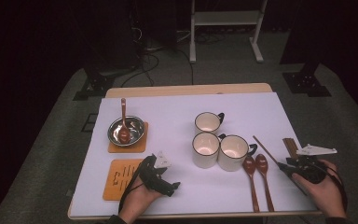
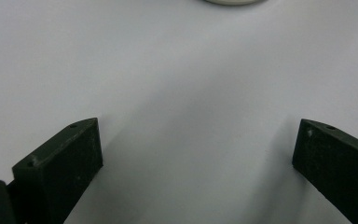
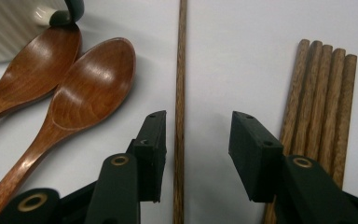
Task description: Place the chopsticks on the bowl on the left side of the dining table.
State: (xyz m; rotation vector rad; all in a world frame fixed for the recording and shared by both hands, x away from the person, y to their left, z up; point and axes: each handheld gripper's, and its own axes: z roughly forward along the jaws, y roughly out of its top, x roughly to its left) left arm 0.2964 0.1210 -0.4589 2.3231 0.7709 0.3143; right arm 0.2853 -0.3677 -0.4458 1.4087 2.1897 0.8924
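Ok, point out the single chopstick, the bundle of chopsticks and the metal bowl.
single chopstick (image 3: pixel 180 70), right gripper view, mid shaft.
bundle of chopsticks (image 3: pixel 324 93), right gripper view, middle stick.
metal bowl (image 1: pixel 136 125), high view, right inner wall.

The left gripper (image 1: pixel 161 176) rests low on the table (image 1: pixel 186 196) with fingers (image 2: pixel 60 163) wide apart, while the right gripper (image 3: pixel 196 154), near that table's right edge, holds its fingers (image 3: pixel 256 149) half-spread.

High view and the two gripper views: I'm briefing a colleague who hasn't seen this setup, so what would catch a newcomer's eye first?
Probably the right tool, jaws apart around a single loose chopstick on the white table, not yet pinching it. Beside it lie two wooden spoons and a bundle of chopsticks. Mid-table stand three cream mugs; far left, a steel bowl holds another spoon.
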